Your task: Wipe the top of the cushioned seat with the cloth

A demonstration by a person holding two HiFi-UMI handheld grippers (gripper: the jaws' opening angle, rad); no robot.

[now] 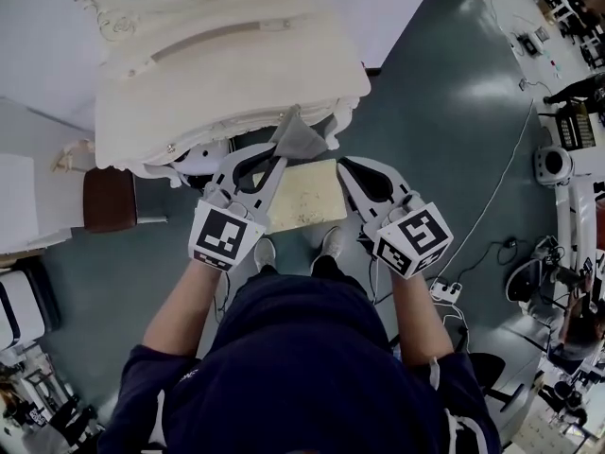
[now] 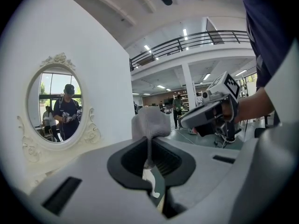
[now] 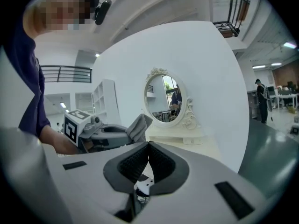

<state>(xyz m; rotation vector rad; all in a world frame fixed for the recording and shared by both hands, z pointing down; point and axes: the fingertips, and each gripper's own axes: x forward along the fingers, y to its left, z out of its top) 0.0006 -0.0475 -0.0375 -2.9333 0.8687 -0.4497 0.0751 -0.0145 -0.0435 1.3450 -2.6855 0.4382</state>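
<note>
The cushioned seat (image 1: 304, 197) has a cream top and stands below me, half under the dressing table's front edge. My left gripper (image 1: 281, 156) is shut on a grey cloth (image 1: 301, 137), which sticks up past its tips above the seat's far edge. In the left gripper view the cloth (image 2: 150, 122) bunches above the closed jaws. My right gripper (image 1: 346, 165) hovers over the seat's right edge, shut with nothing in it. In the right gripper view its jaws meet (image 3: 148, 147), and the left gripper (image 3: 110, 135) with the cloth (image 3: 139, 125) shows to the left.
A white ornate dressing table (image 1: 227, 74) with an oval mirror (image 3: 164, 99) stands directly behind the seat. A brown stool (image 1: 109, 199) sits at the left. Cables (image 1: 492, 206) and equipment (image 1: 567, 173) lie on the green floor to the right.
</note>
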